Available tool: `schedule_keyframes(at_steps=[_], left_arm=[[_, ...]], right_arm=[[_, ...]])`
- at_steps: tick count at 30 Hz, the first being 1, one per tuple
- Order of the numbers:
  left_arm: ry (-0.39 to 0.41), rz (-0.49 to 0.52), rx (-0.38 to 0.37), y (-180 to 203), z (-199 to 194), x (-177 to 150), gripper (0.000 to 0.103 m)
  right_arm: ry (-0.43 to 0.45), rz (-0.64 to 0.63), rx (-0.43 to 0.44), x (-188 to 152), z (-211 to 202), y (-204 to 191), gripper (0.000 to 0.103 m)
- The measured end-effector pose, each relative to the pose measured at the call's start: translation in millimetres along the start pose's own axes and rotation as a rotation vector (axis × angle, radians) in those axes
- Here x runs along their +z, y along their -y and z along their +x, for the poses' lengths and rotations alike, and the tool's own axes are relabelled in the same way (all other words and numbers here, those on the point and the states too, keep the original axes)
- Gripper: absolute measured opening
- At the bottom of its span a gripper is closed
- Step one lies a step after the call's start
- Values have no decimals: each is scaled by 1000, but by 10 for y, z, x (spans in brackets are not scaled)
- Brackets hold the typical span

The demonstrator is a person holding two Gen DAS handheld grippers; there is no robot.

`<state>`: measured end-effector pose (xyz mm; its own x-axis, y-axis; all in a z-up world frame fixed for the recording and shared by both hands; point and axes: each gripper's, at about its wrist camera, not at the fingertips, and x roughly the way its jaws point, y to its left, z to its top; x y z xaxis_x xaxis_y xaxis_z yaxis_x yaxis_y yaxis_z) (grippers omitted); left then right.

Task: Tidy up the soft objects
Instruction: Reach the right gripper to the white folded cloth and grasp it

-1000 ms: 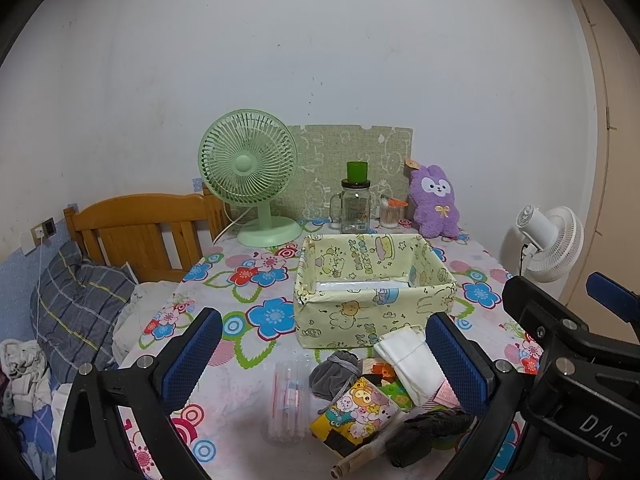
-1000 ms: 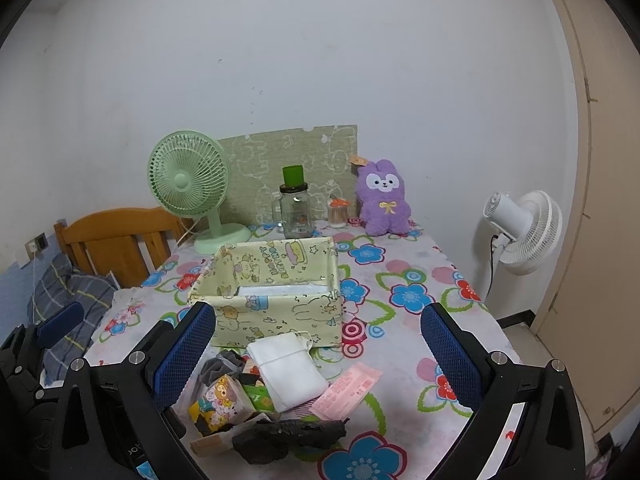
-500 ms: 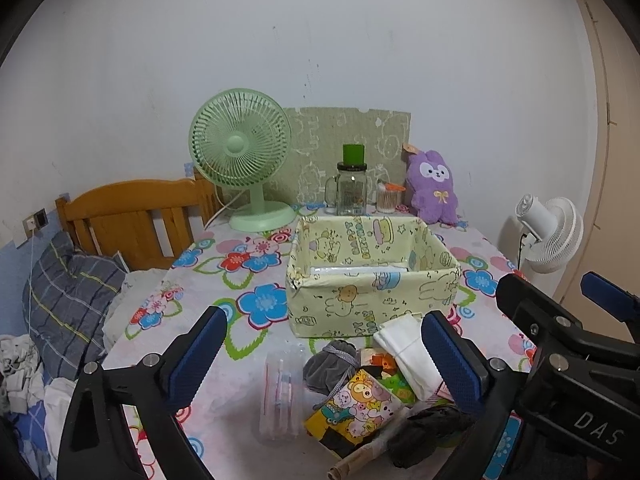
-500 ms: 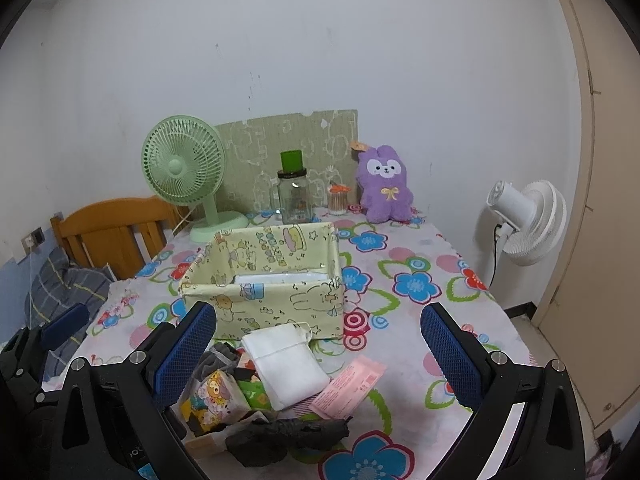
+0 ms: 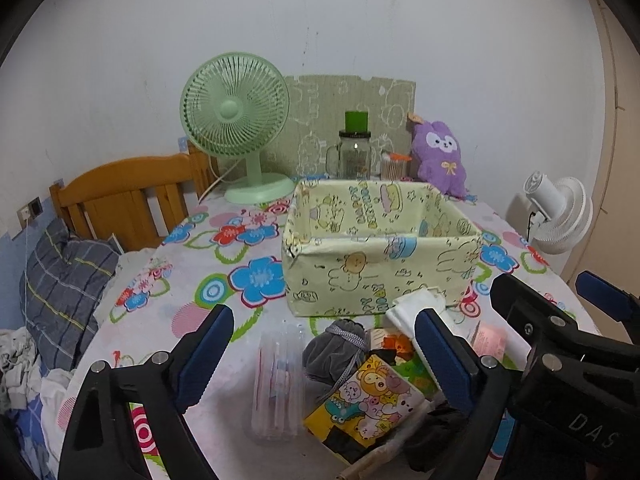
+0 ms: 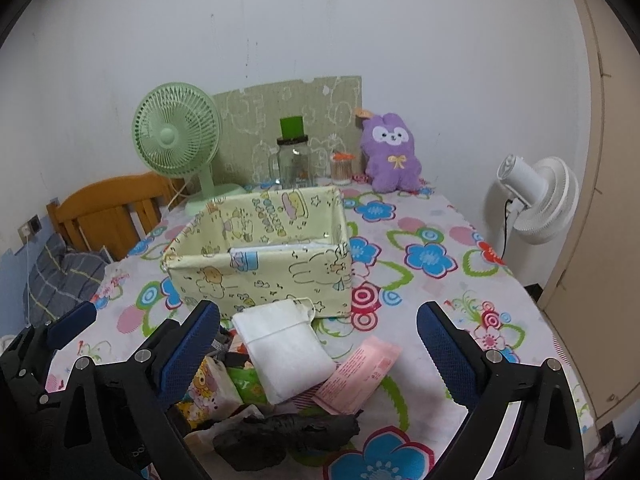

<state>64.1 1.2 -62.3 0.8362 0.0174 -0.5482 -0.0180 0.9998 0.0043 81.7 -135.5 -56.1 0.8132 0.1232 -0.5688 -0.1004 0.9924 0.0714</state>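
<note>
A yellow cartoon-print fabric box stands mid-table. In front of it lies a pile: a white cloth pouch, a grey drawstring pouch, a cartoon tissue pack, a pink packet, a black crumpled piece and a clear plastic pack. My left gripper is open and empty above the pile. My right gripper is open and empty above the white pouch.
A green desk fan, a glass jar with green lid, a swab cup and a purple plush rabbit stand at the table's back. A white floor fan is right of the table, a wooden chair left.
Both grippers have moved forward and lower toward the pile and box; the objects look larger. Nothing on the table has moved. Both grippers stay open.
</note>
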Motion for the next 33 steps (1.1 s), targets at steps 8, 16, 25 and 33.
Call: schedule_keyframes(at_steps=[8,16,25,33], left_arm=[[-71,-9,-6,-50,257,-82,91],[-126,-15,-4,-97,461,-143,90],[-167,-11,-2,-91,644,-172,89],[-204,-6,-7,-90,807,-200,86]], right_arm=[[-69,-3,11,-76,281,-59,99],[-125,-11,24,-140,512,-120,98],[-183,-7,30,-179,729,-145,97],[-234,9,57,-203,918,-146,93]])
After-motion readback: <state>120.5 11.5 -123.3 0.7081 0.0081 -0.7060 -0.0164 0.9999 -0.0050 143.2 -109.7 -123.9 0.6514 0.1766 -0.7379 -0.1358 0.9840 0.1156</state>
